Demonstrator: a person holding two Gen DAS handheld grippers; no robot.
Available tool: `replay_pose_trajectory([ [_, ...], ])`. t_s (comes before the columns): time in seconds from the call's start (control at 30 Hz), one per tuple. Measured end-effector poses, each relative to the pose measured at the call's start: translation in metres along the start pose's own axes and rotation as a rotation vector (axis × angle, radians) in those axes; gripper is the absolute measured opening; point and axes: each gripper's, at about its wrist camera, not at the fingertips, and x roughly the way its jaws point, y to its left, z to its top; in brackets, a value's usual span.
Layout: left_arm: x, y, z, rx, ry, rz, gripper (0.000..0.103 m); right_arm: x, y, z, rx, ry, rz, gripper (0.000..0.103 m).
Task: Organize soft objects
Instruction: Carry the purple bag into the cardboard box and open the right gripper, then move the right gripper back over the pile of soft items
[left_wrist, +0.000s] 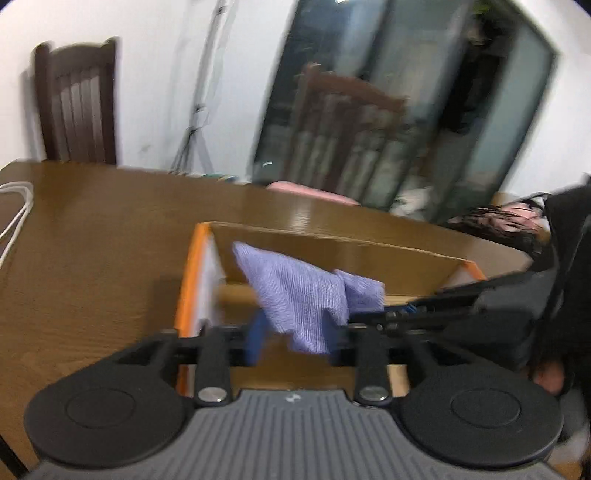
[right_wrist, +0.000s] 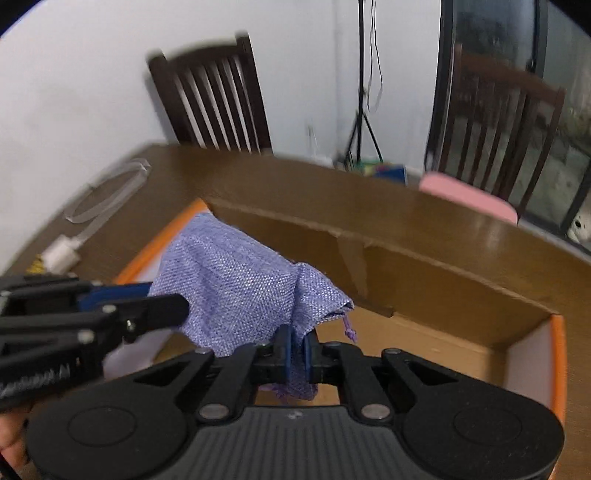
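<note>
Left gripper (left_wrist: 295, 341) fills the bottom of the left wrist view, blue pads (left_wrist: 255, 341) spread wide apart, jaws open. Purple woven pouch (left_wrist: 295, 295) hangs in the gap between them, above the cardboard box (left_wrist: 332, 251); whether either pad touches it cannot be told through the motion blur. Right gripper (left_wrist: 399, 314) reaches in from the right edge and meets the pouch's right side. Box has orange edging, sits on the brown wooden table (left_wrist: 92, 240). White cable (left_wrist: 14, 210) lies at the table's left edge. Dark wooden chair (left_wrist: 79, 103) stands against the wall behind; a second chair (left_wrist: 343, 129) with a pink cushion (left_wrist: 314, 192) stands in front of the glass door (left_wrist: 498, 110).

Right wrist view: right gripper (right_wrist: 295, 356) nearest, jaws closed down to a thin slit, pinching the lower edge of the pouch (right_wrist: 240, 288); a bit of fabric pokes out below the pads. Pouch drapes up and left from the pinch, held over the box's (right_wrist: 443, 266) open interior, not resting on its floor. Thin purple drawstring (right_wrist: 349, 330) dangles at the pouch's right corner. Left gripper (right_wrist: 147, 306) comes in from the left, its black finger just beside or against the pouch's left side; contact not clear. White cable (right_wrist: 107, 195) and charger plug (right_wrist: 61, 254) lie on the table (right_wrist: 406, 206) far left. Two chairs (right_wrist: 218, 103) behind, pink cushion (right_wrist: 469, 201) on the right one, tripod (right_wrist: 364, 122) by the wall.
</note>
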Motion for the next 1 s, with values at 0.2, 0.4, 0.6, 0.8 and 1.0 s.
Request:
replay_pose_trajectory([
  [0.2,-0.011,0.009,-0.005,0.072,-0.043,-0.008,0.052,0.028,0.010,0.008,-0.010,0.033,-0.053,0.017],
  [0.4,-0.049,0.005,-0.004,0.114,-0.115,0.014,0.057,-0.024,-0.005,-0.004,0.032,-0.073,-0.009,0.039],
  [0.6,-0.131,-0.022,-0.033,0.198,-0.266,0.019,0.079,-0.138,-0.007,-0.041,0.004,-0.255,-0.042,0.049],
  [0.8,-0.216,-0.053,-0.100,0.238,-0.402,0.026,0.094,-0.243,0.009,-0.124,-0.044,-0.412,-0.053,0.061],
  [1.0,-0.266,-0.086,-0.189,0.248,-0.488,0.116,0.098,-0.294,0.029,-0.239,-0.034,-0.536,-0.111,0.068],
])
